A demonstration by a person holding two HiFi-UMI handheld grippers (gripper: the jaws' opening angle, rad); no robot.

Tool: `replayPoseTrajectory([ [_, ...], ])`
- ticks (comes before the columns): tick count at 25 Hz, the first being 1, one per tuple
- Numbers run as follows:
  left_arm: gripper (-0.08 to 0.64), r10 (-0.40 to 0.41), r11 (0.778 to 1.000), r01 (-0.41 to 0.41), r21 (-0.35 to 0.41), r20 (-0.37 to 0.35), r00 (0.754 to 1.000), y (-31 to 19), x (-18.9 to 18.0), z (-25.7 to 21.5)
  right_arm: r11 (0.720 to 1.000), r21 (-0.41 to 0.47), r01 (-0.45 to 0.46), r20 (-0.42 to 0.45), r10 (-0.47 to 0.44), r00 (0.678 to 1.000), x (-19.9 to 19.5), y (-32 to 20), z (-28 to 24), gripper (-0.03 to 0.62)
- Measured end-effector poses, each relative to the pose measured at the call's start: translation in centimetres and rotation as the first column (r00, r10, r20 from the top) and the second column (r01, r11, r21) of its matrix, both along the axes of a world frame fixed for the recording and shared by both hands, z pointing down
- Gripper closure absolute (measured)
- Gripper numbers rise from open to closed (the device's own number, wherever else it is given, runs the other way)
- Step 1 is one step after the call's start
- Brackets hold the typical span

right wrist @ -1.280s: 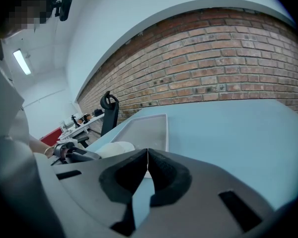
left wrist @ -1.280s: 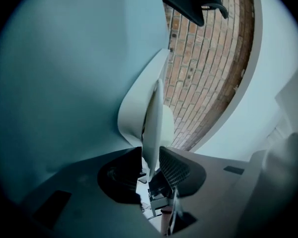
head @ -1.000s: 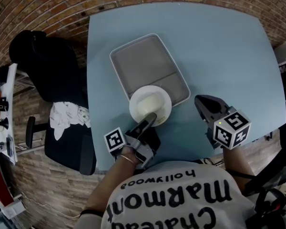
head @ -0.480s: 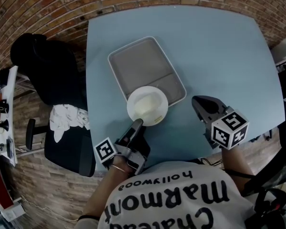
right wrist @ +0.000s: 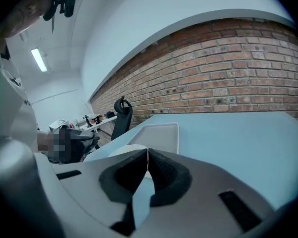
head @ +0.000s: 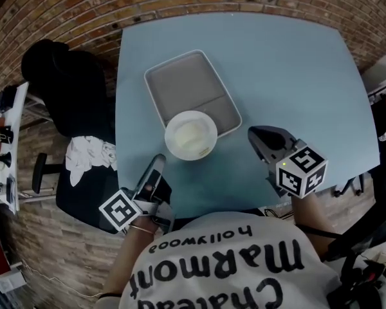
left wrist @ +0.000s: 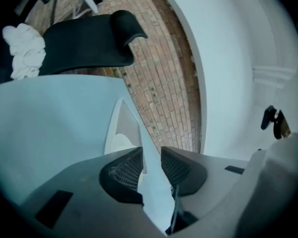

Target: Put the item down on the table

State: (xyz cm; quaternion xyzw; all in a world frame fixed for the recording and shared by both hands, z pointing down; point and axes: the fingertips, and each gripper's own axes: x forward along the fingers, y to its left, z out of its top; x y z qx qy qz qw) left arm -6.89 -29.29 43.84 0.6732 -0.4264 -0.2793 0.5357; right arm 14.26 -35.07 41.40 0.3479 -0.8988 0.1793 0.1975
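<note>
White round bowl [head: 191, 135] is sitting toward the near-left part of the light blue table [head: 289, 76], overlapping the near corner of the shallow grey rectangular tray [head: 190, 89]; whether it is resting on the tray's rim or only on the tabletop cannot be told. Nothing is touching the bowl.

The left gripper [head: 157, 161] is hovering at the table's near edge, just short of the bowl. Its jaws are standing slightly spread with nothing between them, only tabletop showing through the gap in the left gripper view.

The right gripper [head: 253, 134] is hanging over the near-right part of the table, well apart from the bowl, with its jaw tips pressed together on nothing.

Beyond the table's left edge, a black office chair [head: 64, 95] is carrying a crumpled white cloth [head: 90, 156].
</note>
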Motion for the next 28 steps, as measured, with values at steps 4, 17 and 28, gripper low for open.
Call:
replayPoseTrajectory([
  [4,0.516,0.021,0.990,-0.042,0.138,0.152,0.988,-0.3,1.8,-2.8,0.995,0.055,0.086,0.054,-0.089,0.995,-2.0,1.3,-1.9,0.581],
  [17,0.523,0.186,0.904,-0.367,0.218,0.573,0.798,2.3,7.3,-5.5,0.988,0.076,0.132,-0.001,-0.132,0.991,-1.8,5.2,-2.1,0.581],
  [28,0.523,0.151,0.893,-0.389,0.226,0.664,0.732,2.8,7.1,-5.9,0.993,0.094,-0.071,0.020,0.070,0.997,3.5,3.0,-2.9,0.581],
])
